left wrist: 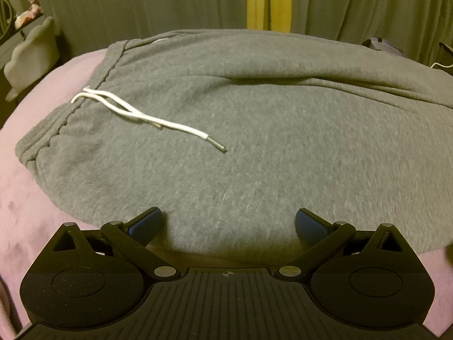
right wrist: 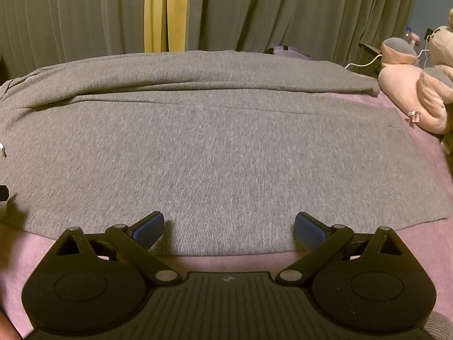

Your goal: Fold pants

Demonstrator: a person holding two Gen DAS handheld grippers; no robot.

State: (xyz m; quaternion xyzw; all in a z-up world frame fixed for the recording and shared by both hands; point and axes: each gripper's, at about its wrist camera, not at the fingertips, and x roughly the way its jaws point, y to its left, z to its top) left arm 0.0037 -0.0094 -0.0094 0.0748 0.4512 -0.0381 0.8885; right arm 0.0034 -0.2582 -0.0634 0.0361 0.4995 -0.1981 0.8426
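Left wrist view first: the grey pants (left wrist: 240,147) are spread out flat across a bed with a pink sheet (left wrist: 25,198), waistband (left wrist: 56,130) over on the left side. A white drawstring (left wrist: 147,116) trails from the waistband across the cloth toward the middle, metal tip resting on the fabric. The left gripper (left wrist: 228,223) sits at the near edge of the pants with its blue pads (left wrist: 145,225) spread wide apart, nothing between them, so it's released. The pads look like they're right at the near hem of the fabric, but I can't tell if they actually touch it.

Over on the right wrist view, it's the leg end of the same pants (right wrist: 220,153). One leg lies on the near side and the other leg (right wrist: 198,70) lies on the far side, with a long crease running left to right between them. The right gripper (right wrist: 229,226) is also at the near edge, pads (right wrist: 310,232) wide apart and holding nothing, just over the fabric's edge where the pink sheet (right wrist: 226,263) shows below.

Background stuff: grey-green curtains (right wrist: 283,14) run along the far side with a yellow strip (right wrist: 165,11) showing in a gap. A pink plush toy (right wrist: 416,90) sits on the bed at the far right, just beside the pant cuffs, and a white cable (right wrist: 362,63) runs behind it.
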